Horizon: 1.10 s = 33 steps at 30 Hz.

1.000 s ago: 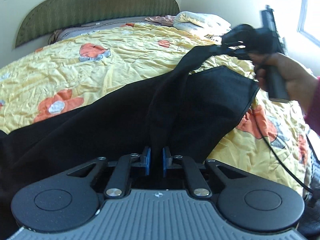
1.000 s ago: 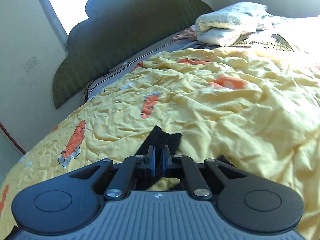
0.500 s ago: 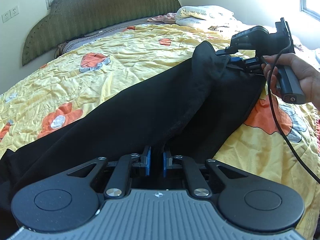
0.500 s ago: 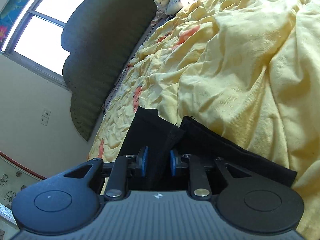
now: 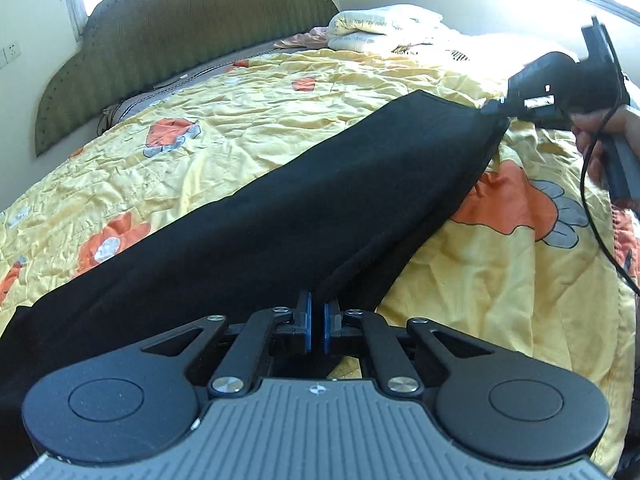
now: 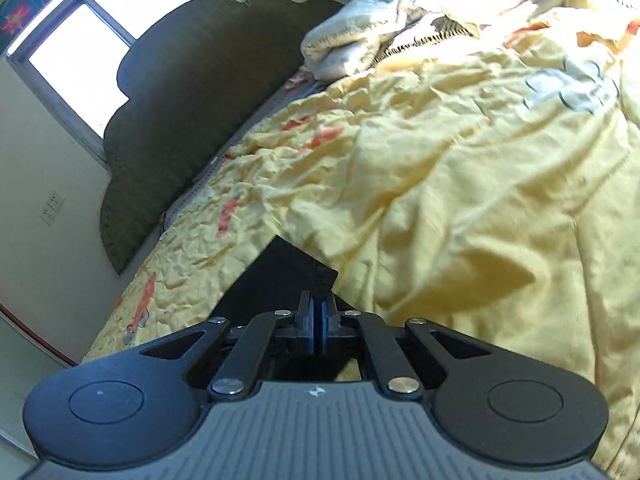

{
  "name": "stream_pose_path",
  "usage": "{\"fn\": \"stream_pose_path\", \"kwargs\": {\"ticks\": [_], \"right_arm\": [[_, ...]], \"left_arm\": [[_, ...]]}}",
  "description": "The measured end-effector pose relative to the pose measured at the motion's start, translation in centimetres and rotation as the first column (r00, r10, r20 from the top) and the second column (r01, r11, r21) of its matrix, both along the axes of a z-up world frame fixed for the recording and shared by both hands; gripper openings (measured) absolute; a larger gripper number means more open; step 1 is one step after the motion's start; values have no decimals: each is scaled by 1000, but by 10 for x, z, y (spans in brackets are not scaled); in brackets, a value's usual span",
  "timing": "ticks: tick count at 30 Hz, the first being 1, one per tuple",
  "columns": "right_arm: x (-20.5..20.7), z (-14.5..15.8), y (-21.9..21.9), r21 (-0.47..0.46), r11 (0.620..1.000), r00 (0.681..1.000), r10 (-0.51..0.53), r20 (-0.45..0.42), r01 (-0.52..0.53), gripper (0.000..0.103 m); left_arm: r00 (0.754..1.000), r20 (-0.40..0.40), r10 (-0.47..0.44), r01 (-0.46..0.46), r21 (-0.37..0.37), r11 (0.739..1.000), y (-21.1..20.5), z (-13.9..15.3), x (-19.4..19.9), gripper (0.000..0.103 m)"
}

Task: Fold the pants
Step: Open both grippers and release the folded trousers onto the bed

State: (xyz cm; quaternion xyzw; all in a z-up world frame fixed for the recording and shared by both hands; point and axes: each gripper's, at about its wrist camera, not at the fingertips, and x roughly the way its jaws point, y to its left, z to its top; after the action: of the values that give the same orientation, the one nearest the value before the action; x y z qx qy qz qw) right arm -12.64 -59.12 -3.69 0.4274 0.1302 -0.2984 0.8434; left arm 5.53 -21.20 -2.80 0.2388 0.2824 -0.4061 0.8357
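Two grippers hold the black pants [image 5: 304, 216] stretched along the yellow floral bedspread [image 5: 248, 120], one at each end, seemingly so that the fabric can be laid flat and straight with one leg over the other. Near the camera, the left gripper [image 5: 316, 320] has its blue-padded jaws closed on a fold of the dark cloth at the near edge of the garment. At the far right, the right gripper [image 5: 496, 110], held in the person's hand [image 5: 600, 136], pinches the far corner of the pants; its own view shows the jaws pressed together on that corner [image 6: 316, 280]. The pants lie diagonally from near left to far right, mostly resting on the bedspread, with their right edge doubled. Folded bedding [image 5: 376, 28] sits far off by the green headboard [image 5: 180, 36], well apart from the work. Judging by this, the lengthwise fold looks about done and the crosswise fold remains.
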Motion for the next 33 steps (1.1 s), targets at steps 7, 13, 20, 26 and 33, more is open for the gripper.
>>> {"fn": "stream_pose_path", "kwargs": {"ticks": [7,13,20,26,33], "right_arm": [[0,0,4,-40,999,999,7,-42,-9,4],[0,15,18,-126,988,988,-99,-119,84,22],[62,67,124,-429,838,941,288,-180,-338,45],[124,20,201,-329,598,679,586,-443,-731,59],[140,56,305,-535,353,625,598,-502,-767,65]], "left_arm": [[1000,-18,-13,13,-3,1000,4,-4,2,7],[1000,-12,-13,12,-20,1000,7,4,-4,22],[984,-173,50,-71,-115,991,57,27,-4,48],[955,-177,240,-264,-132,955,130,41,-1,50],[847,-178,501,-526,-152,837,216,52,-4,50]]}}
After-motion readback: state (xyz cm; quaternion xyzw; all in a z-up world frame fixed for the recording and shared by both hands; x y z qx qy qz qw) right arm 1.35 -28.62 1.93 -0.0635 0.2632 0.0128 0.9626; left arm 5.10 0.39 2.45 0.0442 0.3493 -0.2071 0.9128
